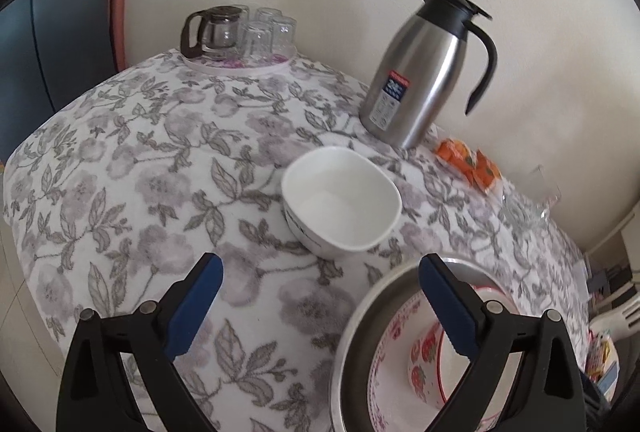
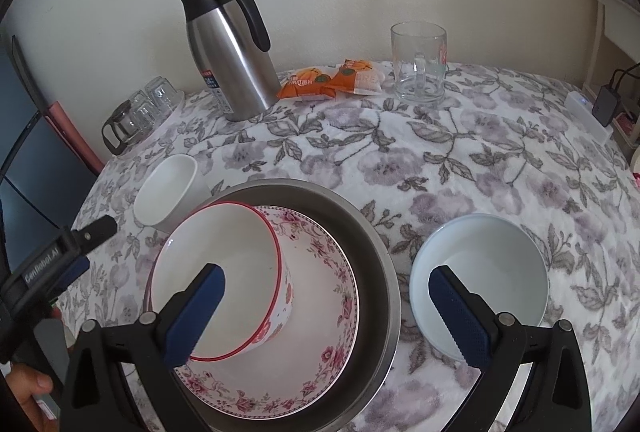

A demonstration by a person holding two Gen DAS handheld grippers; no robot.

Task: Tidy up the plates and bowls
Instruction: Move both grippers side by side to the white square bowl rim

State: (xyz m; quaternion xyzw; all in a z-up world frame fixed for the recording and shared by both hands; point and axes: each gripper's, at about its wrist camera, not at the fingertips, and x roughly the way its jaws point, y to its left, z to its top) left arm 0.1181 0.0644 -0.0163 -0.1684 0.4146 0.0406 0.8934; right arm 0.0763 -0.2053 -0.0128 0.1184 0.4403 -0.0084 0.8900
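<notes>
Right gripper (image 2: 326, 308), blue-padded black jaws: spread wide, holding nothing, above the stack.
Left gripper (image 1: 320, 308): jaws apart, empty, over the cloth near the stack's edge.
Round grey metal pan (image 2: 380, 252): on the flowered tablecloth (image 2: 460, 159), holding a white plate with pink floral border (image 2: 320, 364); on that plate, a red-rimmed white bowl with strawberry print (image 2: 220, 272), tilted.
Plain white round bowl (image 2: 480, 272): just right of the pan.
White squarish bowl with dark markings (image 1: 340, 199): left of the pan, upright.
Steel carafe with black handle (image 2: 230, 55), orange snack packets (image 2: 332, 79), clear glass mug (image 2: 418, 63): far edge, by the wall.
Glass pot and tumblers (image 1: 240, 31): far left corner.
</notes>
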